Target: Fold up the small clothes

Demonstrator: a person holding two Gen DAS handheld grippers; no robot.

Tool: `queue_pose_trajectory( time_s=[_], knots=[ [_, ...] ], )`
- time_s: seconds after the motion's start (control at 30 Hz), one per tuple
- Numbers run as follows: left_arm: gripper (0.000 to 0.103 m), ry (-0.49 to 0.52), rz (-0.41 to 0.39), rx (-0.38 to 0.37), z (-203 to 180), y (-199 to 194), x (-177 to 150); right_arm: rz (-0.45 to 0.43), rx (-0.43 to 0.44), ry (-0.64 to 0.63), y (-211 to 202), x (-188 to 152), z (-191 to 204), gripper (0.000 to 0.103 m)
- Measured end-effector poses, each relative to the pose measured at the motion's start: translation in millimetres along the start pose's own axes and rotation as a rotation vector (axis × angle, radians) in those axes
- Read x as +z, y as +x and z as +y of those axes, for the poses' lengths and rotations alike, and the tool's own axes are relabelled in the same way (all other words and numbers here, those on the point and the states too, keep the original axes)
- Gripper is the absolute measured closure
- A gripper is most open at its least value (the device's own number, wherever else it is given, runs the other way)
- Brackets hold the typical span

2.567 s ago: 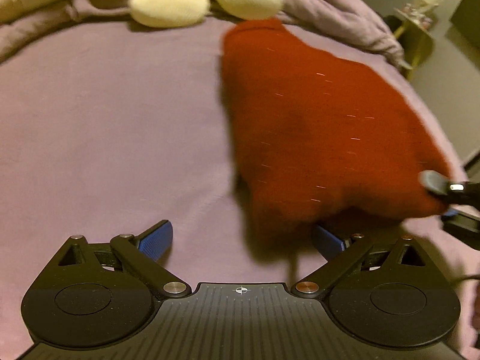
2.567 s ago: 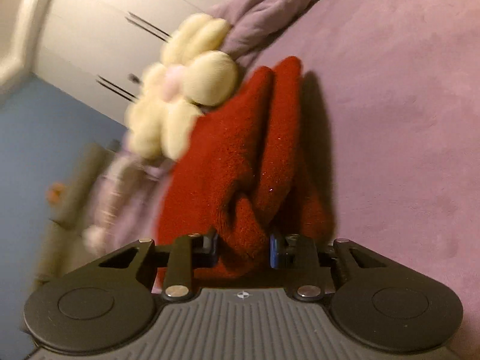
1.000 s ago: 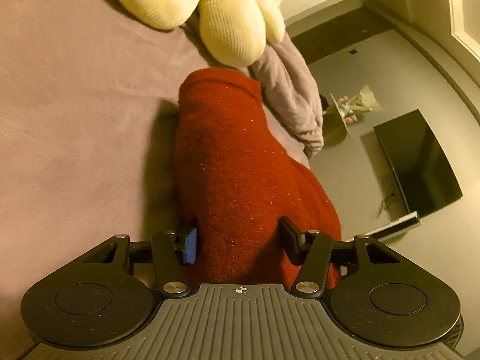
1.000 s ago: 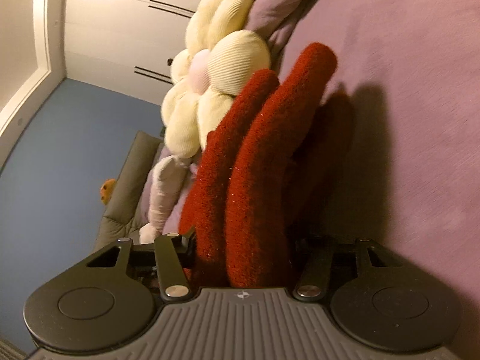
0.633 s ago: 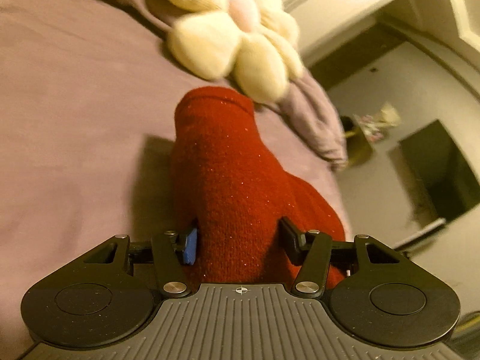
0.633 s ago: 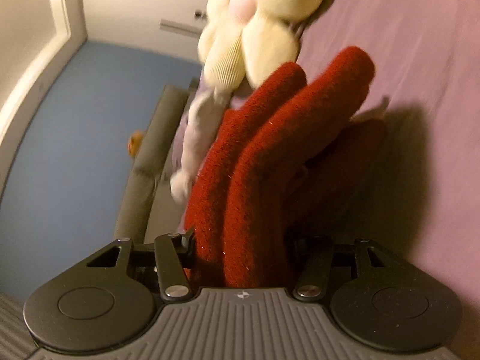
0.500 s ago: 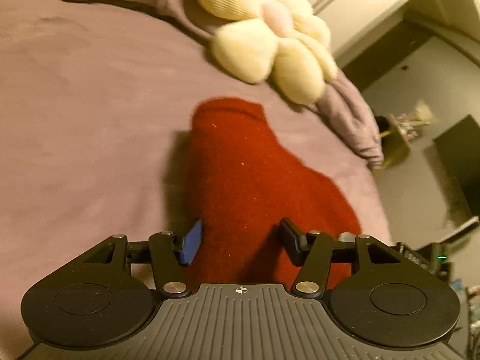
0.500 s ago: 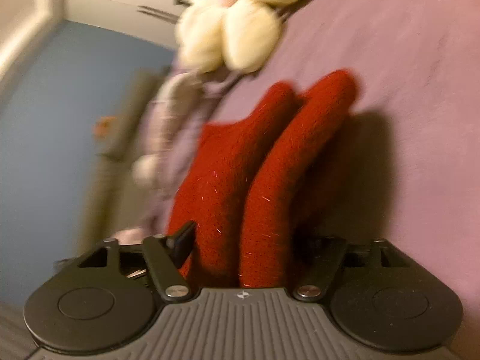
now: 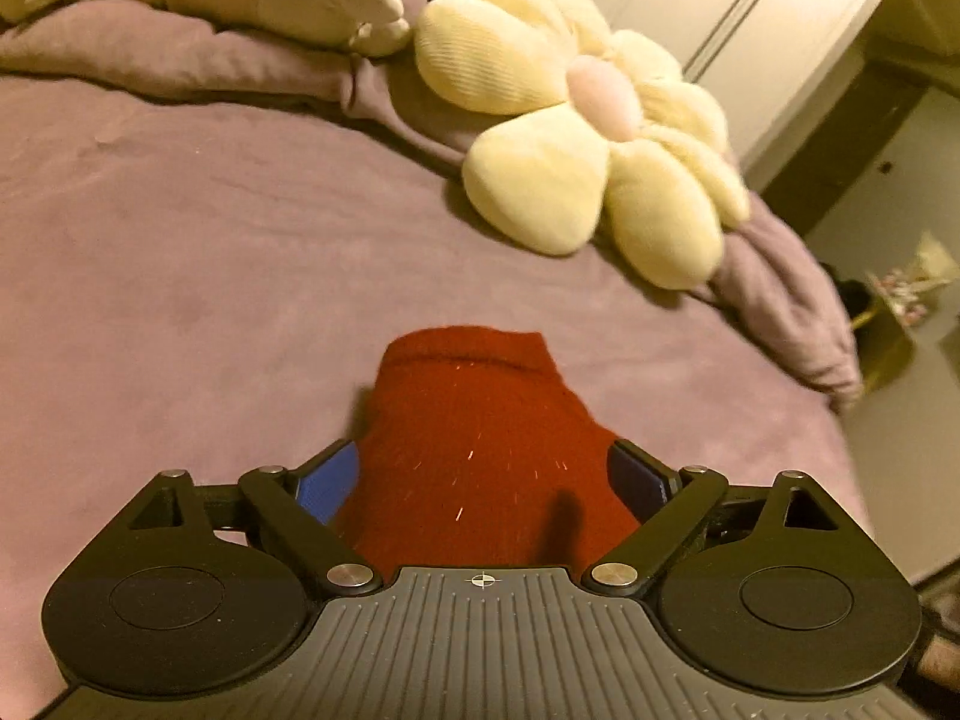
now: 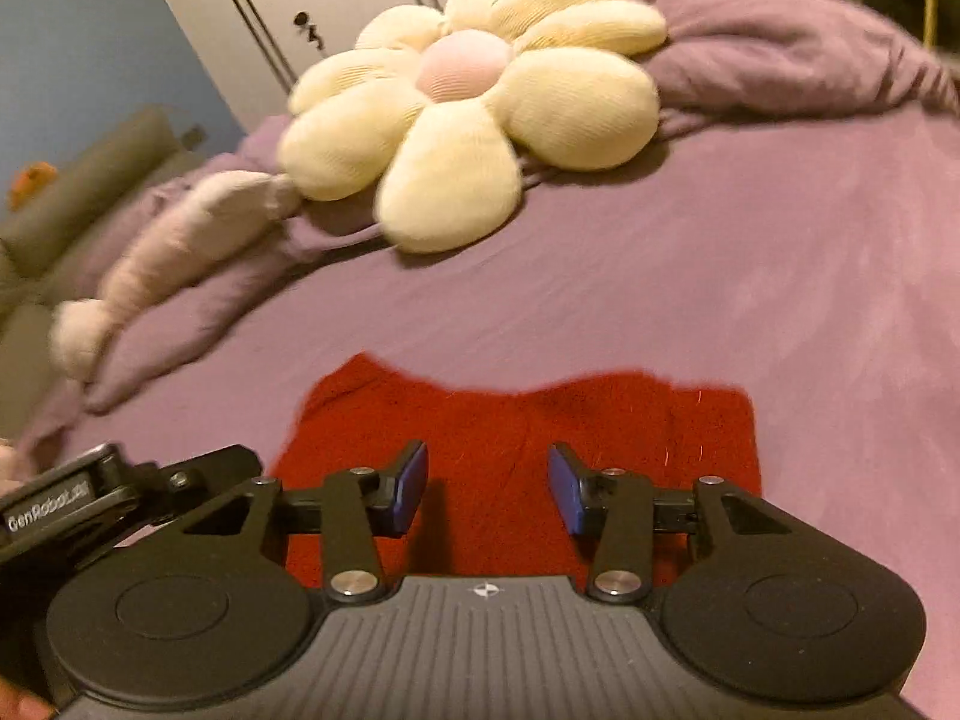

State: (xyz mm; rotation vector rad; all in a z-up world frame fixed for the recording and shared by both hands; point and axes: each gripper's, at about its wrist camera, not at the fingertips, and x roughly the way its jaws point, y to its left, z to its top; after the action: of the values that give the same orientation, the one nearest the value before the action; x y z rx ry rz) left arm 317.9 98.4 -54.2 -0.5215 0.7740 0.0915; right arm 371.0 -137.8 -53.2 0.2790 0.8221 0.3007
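Down on the purple bed (image 9: 180, 276) lies the red knitted garment (image 9: 480, 444), folded and resting flat on the cover, well short of the cream flower cushion (image 9: 576, 138) that sits against the rumpled purple duvet (image 9: 180, 60) at the far side. Both tools are tilted downward toward it from the near edge. The left hand-held gripper (image 9: 483, 480) has just been opening; its jaws now stand spread wide, one blue pad at each side of the garment's near end, and they look released rather than pressing. The right hand-held gripper (image 10: 487, 489) hangs above the red cloth with its jaws partway apart; they have just been closing, yet nothing sits between the pads (image 10: 413, 483), only the garment lying below them, so it grips nothing. In the right wrist view the black body of the left tool shows at the lower left, just beside the garment's edge. A pale plush toy (image 10: 174, 246) lies along the duvet beside the cushion.
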Motion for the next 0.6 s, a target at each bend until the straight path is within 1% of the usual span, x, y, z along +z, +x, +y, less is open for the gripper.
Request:
queue_pose_trajectory(
  time_s=[0.07,0.1,0.13,0.2,0.23,0.27,0.3,0.33,0.4,0.43,0.47,0.53,0.6],
  knots=[
    [0.010,0.039,0.014,0.049,-7,22,-8,-0.023,-0.051,-0.051,18,-13,-11,0.061],
    [0.010,0.047,0.009,0.062,-10,29,-12,-0.052,-0.084,-0.084,22,-18,-16,0.061],
    [0.008,0.045,0.004,0.068,-11,32,-15,-0.100,-0.101,-0.125,22,-25,-23,0.061],
    [0.007,0.043,0.004,0.073,-14,38,-18,-0.142,-0.092,-0.139,23,-32,-36,0.060],
    [0.007,0.054,0.010,0.090,-17,42,-18,-0.158,-0.114,-0.152,26,-32,-40,0.060],
    [0.006,0.069,0.024,0.115,-21,47,-18,-0.166,-0.141,-0.158,30,-30,-44,0.060],
    [0.006,0.091,0.041,0.144,-25,51,-19,-0.156,-0.149,-0.146,35,-26,-49,0.057],
    [0.006,0.109,0.051,0.163,-28,53,-18,-0.143,-0.145,-0.133,37,-23,-51,0.055],
    [0.006,0.131,0.059,0.176,-33,48,-17,-0.127,-0.157,-0.151,36,-21,-48,0.051],
    [0.006,0.147,0.063,0.182,-34,43,-17,-0.119,-0.167,-0.170,33,-20,-44,0.048],
    [0.006,0.167,0.059,0.184,-34,35,-18,-0.116,-0.175,-0.176,24,-20,-40,0.042],
    [0.006,0.190,0.042,0.169,-33,17,-23,-0.121,-0.132,-0.158,0,-27,-37,0.041],
    [0.006,0.182,0.046,0.138,-27,-3,-31,-0.152,-0.064,-0.146,-36,-46,-37,0.041]
  ],
)
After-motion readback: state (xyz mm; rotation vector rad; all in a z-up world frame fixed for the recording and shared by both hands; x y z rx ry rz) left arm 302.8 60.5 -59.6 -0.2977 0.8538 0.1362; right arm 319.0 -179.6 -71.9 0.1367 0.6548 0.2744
